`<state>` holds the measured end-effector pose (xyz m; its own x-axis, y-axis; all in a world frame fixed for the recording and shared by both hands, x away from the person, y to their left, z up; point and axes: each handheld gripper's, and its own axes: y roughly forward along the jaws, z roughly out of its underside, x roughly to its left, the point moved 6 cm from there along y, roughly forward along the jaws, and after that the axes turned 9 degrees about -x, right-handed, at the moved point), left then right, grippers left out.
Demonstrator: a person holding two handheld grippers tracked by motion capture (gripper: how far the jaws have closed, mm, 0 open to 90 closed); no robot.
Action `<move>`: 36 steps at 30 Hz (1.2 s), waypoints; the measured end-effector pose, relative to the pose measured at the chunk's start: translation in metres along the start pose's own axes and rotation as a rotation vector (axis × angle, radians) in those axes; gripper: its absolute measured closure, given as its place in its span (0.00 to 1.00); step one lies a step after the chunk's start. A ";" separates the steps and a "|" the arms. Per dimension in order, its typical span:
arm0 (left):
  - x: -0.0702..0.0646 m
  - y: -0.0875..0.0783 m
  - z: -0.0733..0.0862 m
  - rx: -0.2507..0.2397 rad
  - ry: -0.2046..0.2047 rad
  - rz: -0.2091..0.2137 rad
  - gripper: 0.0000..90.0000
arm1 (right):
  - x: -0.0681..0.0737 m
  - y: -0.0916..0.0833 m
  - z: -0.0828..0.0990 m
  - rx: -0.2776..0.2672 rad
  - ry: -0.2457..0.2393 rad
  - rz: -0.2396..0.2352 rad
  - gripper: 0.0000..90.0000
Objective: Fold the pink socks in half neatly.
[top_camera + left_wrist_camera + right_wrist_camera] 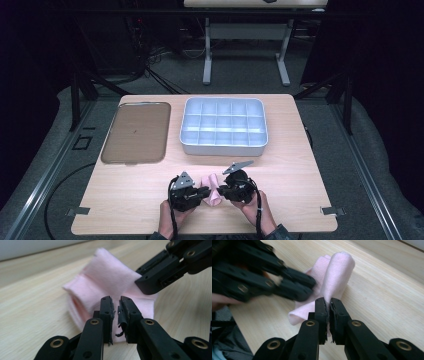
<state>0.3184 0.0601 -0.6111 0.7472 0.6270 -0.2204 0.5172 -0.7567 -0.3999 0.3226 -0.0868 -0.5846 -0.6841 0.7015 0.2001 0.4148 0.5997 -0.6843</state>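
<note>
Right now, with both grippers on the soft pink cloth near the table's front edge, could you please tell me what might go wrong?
The right gripper is shut on a fold of the soft pink cloth, while the left gripper has a slight gap between its jaws and seems to hold nothing. The cloth's roll could unfold. Both grippers sit very close, so they might collide. The worn pad may grip poorly.

- A lab or recording studio, not a home: black curtains close off the dark sides of the frame.
- Cables [150, 70] tangle on grey carpet, upper left.
- A bare wooden table [300, 165] at centre (a second table's white legs [207, 50] stand behind, top centre).
- Metal floor rails [40, 185] run at lower left.
</note>
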 end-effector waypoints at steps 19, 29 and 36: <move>0.007 0.010 0.007 0.054 0.014 -0.036 0.94 | 0.020 0.016 -0.010 0.011 -0.065 -0.038 0.94; 0.009 0.009 0.008 0.042 -0.025 -0.012 0.94 | 0.023 0.023 -0.006 0.005 -0.059 -0.064 0.94; 0.010 0.005 0.008 0.043 -0.021 -0.011 0.94 | 0.023 0.027 -0.003 0.007 -0.072 -0.063 0.94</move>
<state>0.3251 0.0636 -0.6224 0.7325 0.6392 -0.2340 0.5066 -0.7415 -0.4399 0.3193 -0.0535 -0.5962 -0.7503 0.6327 0.1920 0.3653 0.6387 -0.6772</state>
